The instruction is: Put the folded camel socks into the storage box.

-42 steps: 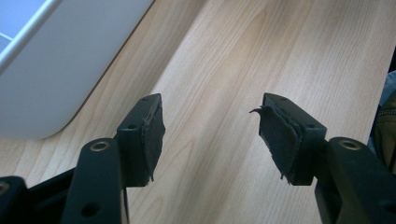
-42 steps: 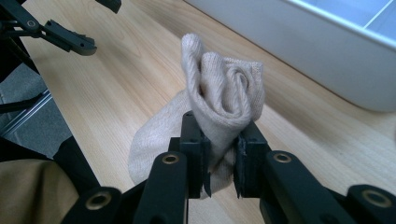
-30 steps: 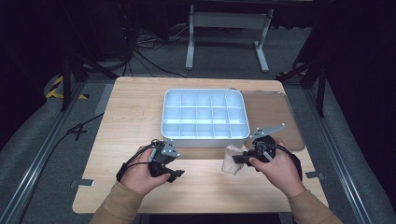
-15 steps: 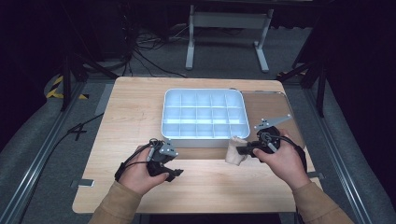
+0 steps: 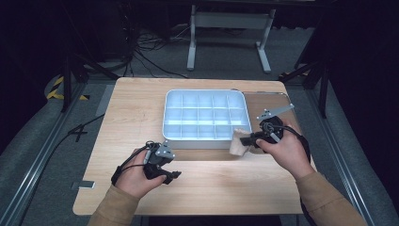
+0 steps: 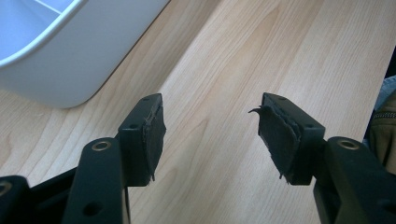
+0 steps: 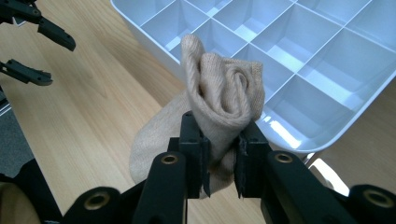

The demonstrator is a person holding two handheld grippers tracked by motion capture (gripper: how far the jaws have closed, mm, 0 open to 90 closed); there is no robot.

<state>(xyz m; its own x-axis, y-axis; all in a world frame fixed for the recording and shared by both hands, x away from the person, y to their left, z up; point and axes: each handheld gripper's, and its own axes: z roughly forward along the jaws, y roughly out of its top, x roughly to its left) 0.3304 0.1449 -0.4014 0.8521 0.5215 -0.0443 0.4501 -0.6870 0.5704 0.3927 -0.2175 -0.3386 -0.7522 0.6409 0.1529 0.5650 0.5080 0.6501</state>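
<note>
The right gripper is clamped on a rolled beige sock, with the jaws pinching the lower part of the roll so that the tight, coiled end stands up above them and a loose bit of fabric hangs down toward the worktop. Gripping it across the middle like this probably keeps the roll from unwinding (a sock bundle springs open easily if caught by one layer alone). In the high view the sock sits at the near right corner of the white divided tray, clear of the wood and just beside the tray's rim, which suggests it is meant for one of the small compartments; the nearest cells look empty and are about the width of the bundle, so it will likely need to go in end first.

The left gripper rests low over the worktop at the near left, well apart from the sock. Its jaws stand wide with nothing between them, only bare wood grain and a rounded corner of the tray beyond. It seems parked there to stay out of the way, yet close enough to steady the tray if it slides.
</note>
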